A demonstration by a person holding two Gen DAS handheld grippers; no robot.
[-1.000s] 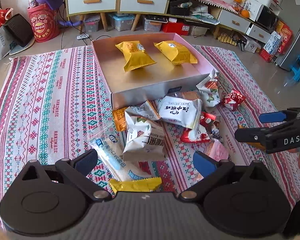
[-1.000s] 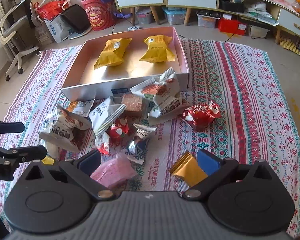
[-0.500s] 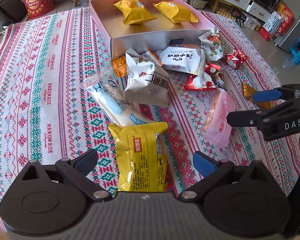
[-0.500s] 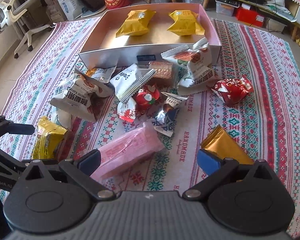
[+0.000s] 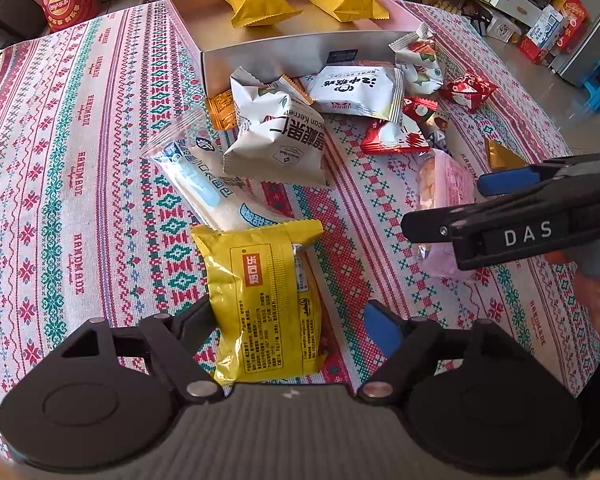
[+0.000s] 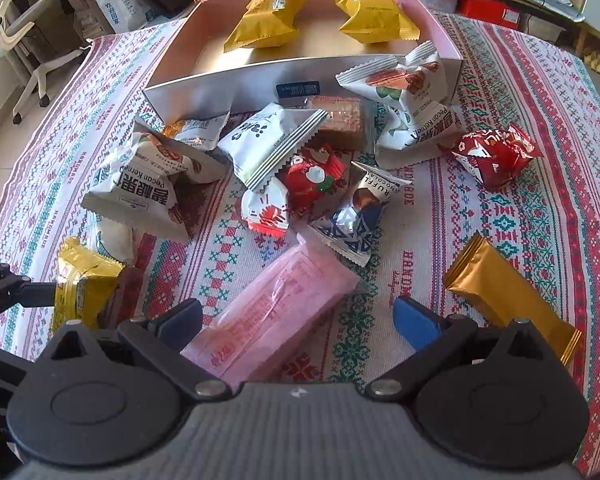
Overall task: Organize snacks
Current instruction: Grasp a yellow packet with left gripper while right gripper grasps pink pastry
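Two yellow packets point(image 5: 300, 2) already lie in the box point(image 5: 300, 46) at the frame's top, so the left gripper point(image 5: 288, 316), jaws closing, straddles a third yellow packet point(image 5: 266, 300) without yet pinching it; the right gripper point(image 6: 298, 320) gapes empty over the pink packet point(image 6: 276, 312).

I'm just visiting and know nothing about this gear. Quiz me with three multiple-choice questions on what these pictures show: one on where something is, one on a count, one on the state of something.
1. Where does the pink packet lie?
A. in the box
B. on the patterned cloth, between the right tool's jaws
C. on a chair

2. How many yellow packets lie inside the box?
A. none
B. two
C. five

3. How is the yellow packet at the left tool?
A. between its jaws, which are closing
B. lifted high above the cloth
C. torn open and spilled

Answers: 1 B, the right wrist view shows it on the cloth between the blue tips of the right tool. 2 B, two yellow packets sit at the box's far side. 3 A, it lies whole on the cloth between the narrowing jaws.
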